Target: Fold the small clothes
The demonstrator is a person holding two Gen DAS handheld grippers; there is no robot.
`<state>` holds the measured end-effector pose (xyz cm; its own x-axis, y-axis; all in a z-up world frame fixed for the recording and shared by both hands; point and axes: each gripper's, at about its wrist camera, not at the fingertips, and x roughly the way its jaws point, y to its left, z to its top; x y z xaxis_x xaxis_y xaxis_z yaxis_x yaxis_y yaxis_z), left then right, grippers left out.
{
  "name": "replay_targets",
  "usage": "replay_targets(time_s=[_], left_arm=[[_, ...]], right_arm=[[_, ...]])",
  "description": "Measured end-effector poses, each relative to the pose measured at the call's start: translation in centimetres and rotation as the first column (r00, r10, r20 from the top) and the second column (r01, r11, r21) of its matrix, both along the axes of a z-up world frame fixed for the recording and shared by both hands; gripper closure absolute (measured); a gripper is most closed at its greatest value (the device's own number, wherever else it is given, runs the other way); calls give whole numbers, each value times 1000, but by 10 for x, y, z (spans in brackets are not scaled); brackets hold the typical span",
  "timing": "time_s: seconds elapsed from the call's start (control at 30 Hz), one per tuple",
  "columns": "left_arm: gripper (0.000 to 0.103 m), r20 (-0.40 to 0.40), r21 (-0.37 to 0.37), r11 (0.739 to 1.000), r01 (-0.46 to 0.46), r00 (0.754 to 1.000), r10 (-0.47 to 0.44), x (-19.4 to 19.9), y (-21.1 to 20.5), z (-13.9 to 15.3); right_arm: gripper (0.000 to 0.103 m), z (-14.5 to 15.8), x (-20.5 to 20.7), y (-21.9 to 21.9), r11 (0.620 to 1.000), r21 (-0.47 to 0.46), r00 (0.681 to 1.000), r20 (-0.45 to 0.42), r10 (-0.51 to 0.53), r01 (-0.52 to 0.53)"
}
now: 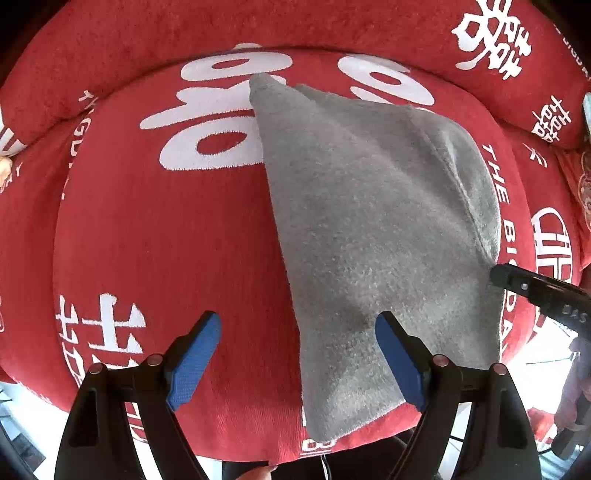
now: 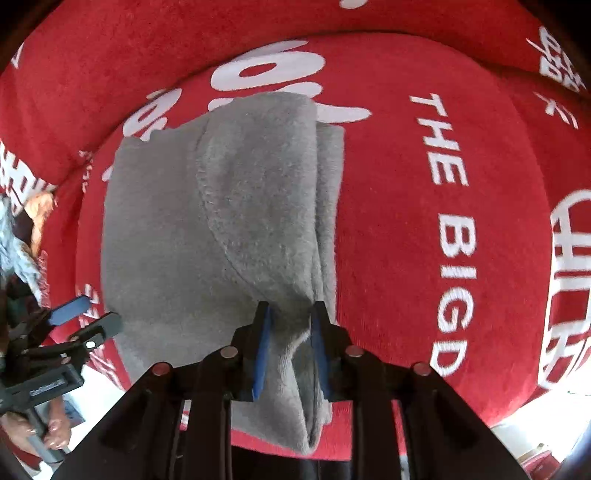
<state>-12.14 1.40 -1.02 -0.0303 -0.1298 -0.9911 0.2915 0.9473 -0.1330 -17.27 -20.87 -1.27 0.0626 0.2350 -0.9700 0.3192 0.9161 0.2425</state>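
A grey fleece cloth (image 1: 369, 229) is lying on a red cushion (image 1: 166, 229) printed with white characters and the words "THE BIG", and it is spreading from the cushion's near edge up toward the middle, where one corner is pointing at a large white character. In the right wrist view the cloth (image 2: 177, 229) is showing a second layer folded over its right half, with a curved hemmed edge running down across it and a thick doubled fold along the right side. The right gripper (image 2: 290, 332) is pinching a bunched part of that folded layer near the cushion's front edge, its blue pads (image 2: 261, 354) pressing in on the fabric from both sides and the cloth hanging down between the black fingers. In the left wrist view the same gripper (image 1: 496, 275) is appearing as a black finger touching the cloth's right edge. The left gripper (image 1: 297, 354) is hovering just above the cloth's near left part with its jaws spread wide; the right blue pad (image 1: 397, 365) is sitting over grey fabric and the left pad over bare red cushion, holding nothing. From the right wrist view the left gripper (image 2: 86, 314) is showing at the cloth's left edge, jaws apart. A raised red bolster (image 1: 258, 22) is curving behind the cushion.
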Motion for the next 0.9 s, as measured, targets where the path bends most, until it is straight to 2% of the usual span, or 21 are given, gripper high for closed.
replay_targets(time_s=[0.1, 0.13, 0.17, 0.27, 0.37, 0.5, 0.63, 0.67, 0.73, 0.87, 0.9], left_arm=[[16, 6, -3, 1000, 11, 1000, -11, -1, 0, 4], [12, 9, 3, 1000, 16, 1000, -16, -2, 0, 5], [0, 8, 9, 1000, 18, 1000, -18, -3, 0, 6], [0, 14, 19, 1000, 23, 1000, -23, -5, 0, 12], [0, 12, 21, 999, 24, 1000, -25, -8, 2, 17], [0, 30, 29, 999, 34, 999, -35, -9, 4, 25], [0, 43, 23, 999, 33, 999, -34, -9, 6, 34], [0, 47, 23, 999, 30, 998, -31, -8, 7, 35], [0, 58, 28, 999, 25, 998, -26, -8, 10, 40], [0, 81, 39, 999, 7, 997, -10, -6, 17, 47], [0, 86, 37, 999, 0, 996, -3, -5, 19, 49]], right_arm=[[79, 12, -5, -7, 999, 5, 999, 1, -34, 34], [78, 12, -4, -5, 999, 1, 999, -1, -35, 35], [78, 16, -6, -5, 999, -5, 999, -5, -34, 34], [63, 23, -8, 1, 1000, -19, 1000, -15, -18, 17], [55, 30, -8, 14, 999, -32, 1000, -14, 9, -10], [35, 40, -8, 27, 998, -46, 999, -7, 36, -36], [28, 48, -6, 39, 995, -85, 998, 0, 60, -60], [24, 49, -4, 42, 995, -85, 998, 2, 61, -60], [23, 52, -2, 46, 994, -91, 998, 10, 60, -59], [16, 60, 1, 56, 984, -161, 996, 33, 81, -74], [10, 61, 2, 58, 982, -172, 996, 30, 85, -79]])
